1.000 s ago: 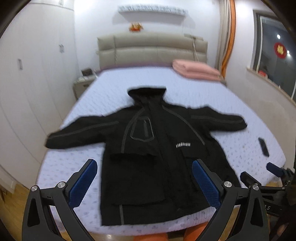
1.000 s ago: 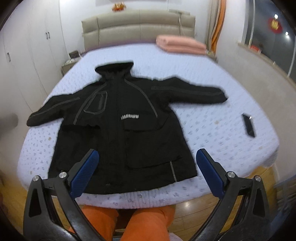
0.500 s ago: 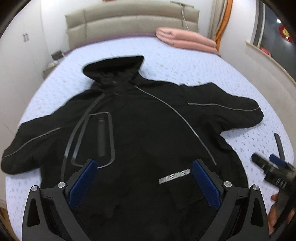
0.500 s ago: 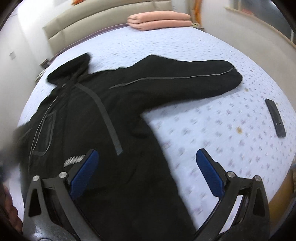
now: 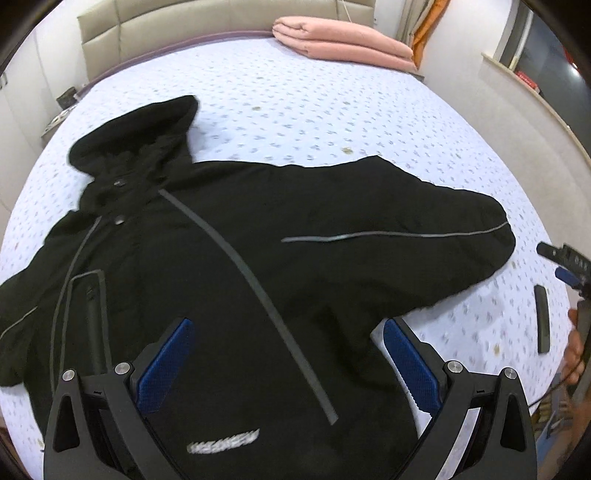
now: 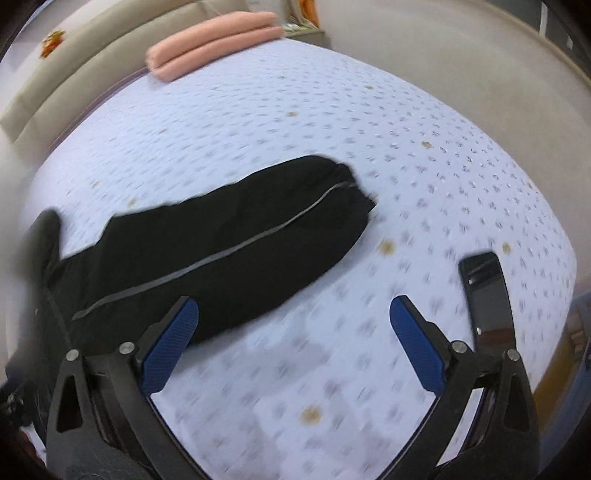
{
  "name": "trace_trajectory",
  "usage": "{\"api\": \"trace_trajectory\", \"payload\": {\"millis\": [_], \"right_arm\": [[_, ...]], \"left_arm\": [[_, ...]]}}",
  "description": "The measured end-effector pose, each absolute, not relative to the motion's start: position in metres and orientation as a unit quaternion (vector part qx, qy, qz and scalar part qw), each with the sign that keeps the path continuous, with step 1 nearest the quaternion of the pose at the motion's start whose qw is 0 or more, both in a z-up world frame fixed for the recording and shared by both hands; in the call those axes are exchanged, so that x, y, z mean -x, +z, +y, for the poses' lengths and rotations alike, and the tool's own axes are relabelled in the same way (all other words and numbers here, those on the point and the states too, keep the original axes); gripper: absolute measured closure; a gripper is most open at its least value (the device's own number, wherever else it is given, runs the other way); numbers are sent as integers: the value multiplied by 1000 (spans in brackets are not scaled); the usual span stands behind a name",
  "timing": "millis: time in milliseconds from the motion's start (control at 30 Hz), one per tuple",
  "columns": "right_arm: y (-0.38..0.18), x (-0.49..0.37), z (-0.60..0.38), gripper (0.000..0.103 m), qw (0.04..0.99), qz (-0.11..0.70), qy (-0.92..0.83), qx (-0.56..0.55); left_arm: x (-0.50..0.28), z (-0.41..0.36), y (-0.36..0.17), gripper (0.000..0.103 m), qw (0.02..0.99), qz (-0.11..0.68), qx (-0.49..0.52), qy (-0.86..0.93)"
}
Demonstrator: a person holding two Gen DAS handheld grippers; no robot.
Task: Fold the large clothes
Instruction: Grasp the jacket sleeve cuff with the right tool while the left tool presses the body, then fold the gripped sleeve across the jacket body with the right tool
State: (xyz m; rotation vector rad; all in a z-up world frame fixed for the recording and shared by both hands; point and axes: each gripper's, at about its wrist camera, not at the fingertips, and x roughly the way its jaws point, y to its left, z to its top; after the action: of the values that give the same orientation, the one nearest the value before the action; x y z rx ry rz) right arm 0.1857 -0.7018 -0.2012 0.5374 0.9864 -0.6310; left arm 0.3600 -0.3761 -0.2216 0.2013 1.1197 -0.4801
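Note:
A large black hooded jacket [image 5: 229,266] with grey reflective stripes lies spread face up on the bed [image 5: 314,110]. My left gripper [image 5: 288,362] is open and empty, low over the jacket's chest. My right gripper [image 6: 293,332] is open and empty, over the bedsheet just in front of the jacket's right sleeve [image 6: 229,236]. That sleeve's cuff [image 6: 351,192] lies flat on the sheet. The right gripper also shows at the right edge of the left wrist view [image 5: 565,266].
A black phone [image 6: 487,291] lies on the sheet right of the right gripper, also in the left wrist view [image 5: 542,317]. A folded pink blanket [image 5: 343,44] sits at the bed's head by the beige headboard [image 5: 184,29]. A wall and windowsill [image 5: 535,103] run along the right.
Both grippers have moved forward and down toward the bed. The left has closed in over the jacket's chest, the right has swung right toward the sleeve's end. Both stay open.

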Motion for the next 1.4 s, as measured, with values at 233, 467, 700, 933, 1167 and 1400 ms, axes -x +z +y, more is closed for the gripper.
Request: {"api": "trace_trajectory", "payload": {"millis": [233, 467, 700, 933, 1167, 1400], "right_arm": [[-261, -219, -807, 18, 760, 482, -260, -350], [-306, -232, -850, 29, 730, 463, -206, -458], [-266, -236, -836, 86, 775, 442, -185, -413], [-269, -237, -828, 86, 779, 476, -218, -346], [-291, -249, -835, 84, 756, 500, -226, -359], [-217, -257, -788, 88, 813, 465, -207, -282]], "left_arm": [[-382, -442, -244, 1, 806, 538, -113, -220], [-402, -486, -268, 1, 798, 544, -123, -228], [-418, -525, -290, 1, 788, 550, -122, -249], [-420, -558, -331, 1, 753, 582, -129, -277], [-417, -558, -332, 1, 760, 572, -150, -270], [-406, -476, -276, 1, 788, 548, -109, -259]]}}
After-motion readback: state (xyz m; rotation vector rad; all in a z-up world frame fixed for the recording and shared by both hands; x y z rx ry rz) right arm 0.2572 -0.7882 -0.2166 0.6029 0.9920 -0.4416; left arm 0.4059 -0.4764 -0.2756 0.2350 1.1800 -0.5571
